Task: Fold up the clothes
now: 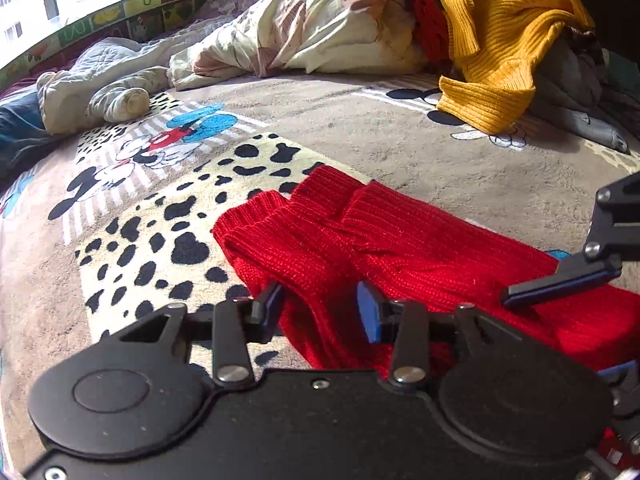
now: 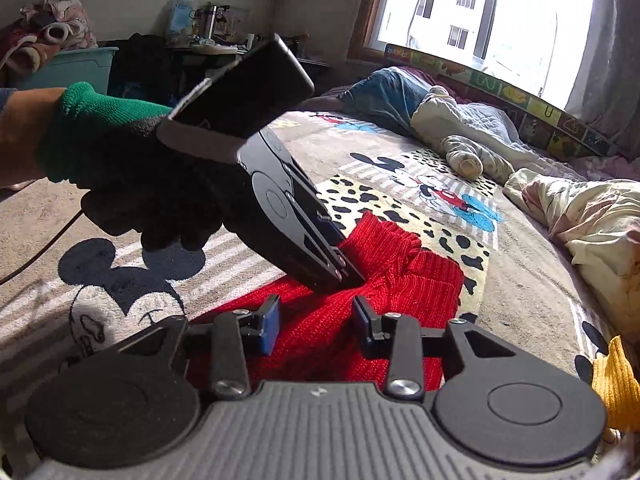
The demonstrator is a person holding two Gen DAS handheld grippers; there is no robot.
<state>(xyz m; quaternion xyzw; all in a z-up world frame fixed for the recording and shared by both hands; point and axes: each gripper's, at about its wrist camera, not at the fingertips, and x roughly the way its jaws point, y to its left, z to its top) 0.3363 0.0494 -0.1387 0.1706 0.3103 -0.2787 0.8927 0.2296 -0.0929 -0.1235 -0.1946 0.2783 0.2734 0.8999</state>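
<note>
A red knit sweater (image 1: 400, 248) (image 2: 404, 284) lies folded on the cartoon-print blanket (image 1: 360, 128) (image 2: 520, 240), its ribbed cuffs pointing away from me in the left wrist view. My left gripper (image 1: 320, 308) (image 2: 348, 276) is open, its fingers straddling a fold of the red knit and the tips pressing down into it. My right gripper (image 2: 316, 318) (image 1: 560, 280) is open just above the sweater's near part, with red fabric under the gap. A gloved hand (image 2: 120, 160) holds the left gripper.
A mustard knit sweater (image 1: 500, 40) (image 2: 612, 384) is draped over a pile of clothes at the back. A cream duvet (image 1: 320, 28) (image 2: 580, 216) and a white quilted bundle (image 1: 100, 84) (image 2: 472, 152) lie along the window side. A teal bin (image 2: 76, 64) stands off the bed.
</note>
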